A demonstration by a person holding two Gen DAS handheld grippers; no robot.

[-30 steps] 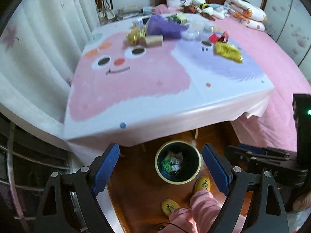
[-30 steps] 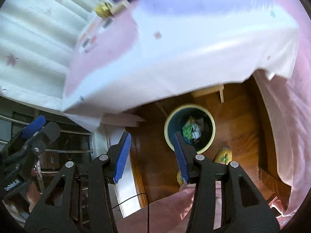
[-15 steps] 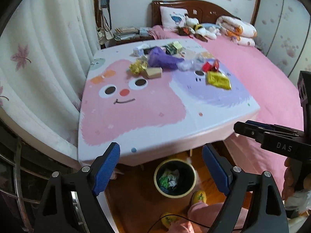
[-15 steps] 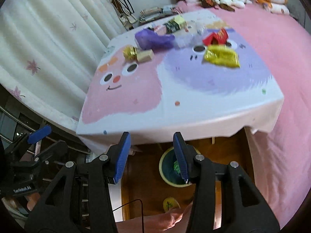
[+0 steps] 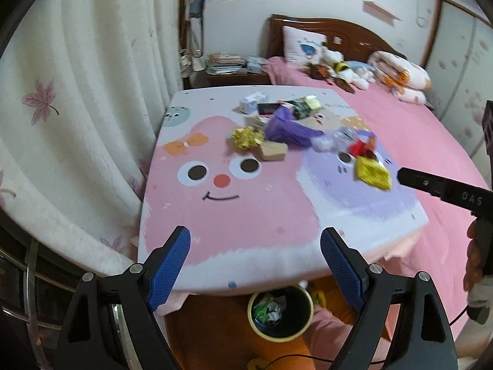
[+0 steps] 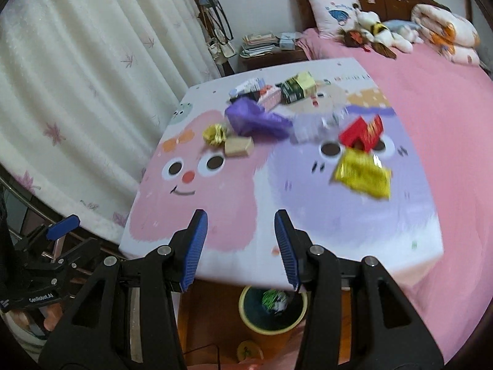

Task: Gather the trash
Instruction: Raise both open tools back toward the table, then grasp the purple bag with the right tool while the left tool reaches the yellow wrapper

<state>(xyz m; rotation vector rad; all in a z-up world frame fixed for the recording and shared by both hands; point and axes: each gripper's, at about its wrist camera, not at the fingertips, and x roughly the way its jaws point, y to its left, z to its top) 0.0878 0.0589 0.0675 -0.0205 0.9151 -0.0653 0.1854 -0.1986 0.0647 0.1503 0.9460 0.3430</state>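
Both grippers hang above the near edge of the table (image 5: 246, 246), which wears a pink and lilac cartoon-face cloth. The left gripper (image 5: 255, 265) has its blue-padded fingers spread wide and holds nothing; the right gripper (image 6: 240, 243) is also parted, more narrowly, and empty.

The trash lies on the far half of the table: a yellow snack packet (image 6: 363, 174) toward the right edge, a red wrapper (image 6: 363, 132) just behind it, clear crumpled plastic (image 6: 317, 123) beside that, a purple bag (image 6: 255, 118) near the middle, a gold foil ball (image 6: 215, 134) and a small brown box (image 6: 238, 146) to its left, and small cartons (image 6: 299, 88) at the back.

Under the table's near edge, on the wooden floor, stands a yellow-rimmed waste bin (image 5: 282, 336) with crumpled green and white wrappers inside.
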